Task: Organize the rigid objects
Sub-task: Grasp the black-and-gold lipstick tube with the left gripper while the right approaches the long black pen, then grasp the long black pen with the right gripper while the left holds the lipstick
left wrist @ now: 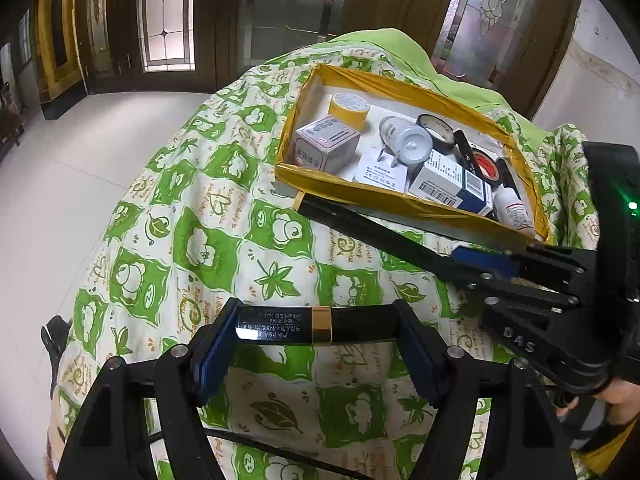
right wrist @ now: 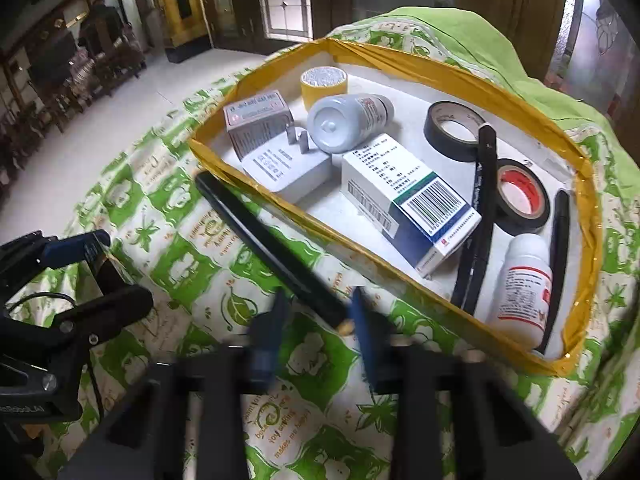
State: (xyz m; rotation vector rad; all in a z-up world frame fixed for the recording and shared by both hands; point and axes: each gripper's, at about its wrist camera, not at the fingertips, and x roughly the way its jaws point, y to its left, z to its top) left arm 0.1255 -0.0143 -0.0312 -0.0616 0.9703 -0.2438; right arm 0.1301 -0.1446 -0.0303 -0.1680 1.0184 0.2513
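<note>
My left gripper (left wrist: pixel 320 330) is shut on a black tube with a gold band (left wrist: pixel 316 325), held crosswise above the green patterned cloth. My right gripper (right wrist: pixel 316 312) is shut on the end of a long black pen (right wrist: pixel 272 246) that points toward the yellow-rimmed tray (right wrist: pixel 400 276); the pen also shows in the left wrist view (left wrist: pixel 380 236). The tray holds a yellow tape roll (right wrist: pixel 324 82), a grey bottle (right wrist: pixel 348 120), a white charger (right wrist: pixel 288 170), boxes, black tape rolls, pens and a white bottle (right wrist: pixel 524 284).
The green and white cloth (left wrist: pixel 200 240) covers a rounded surface that drops to a pale tiled floor on the left. Wooden doors with glass panels stand behind. The tray (left wrist: pixel 380 192) lies at the far right of the cloth.
</note>
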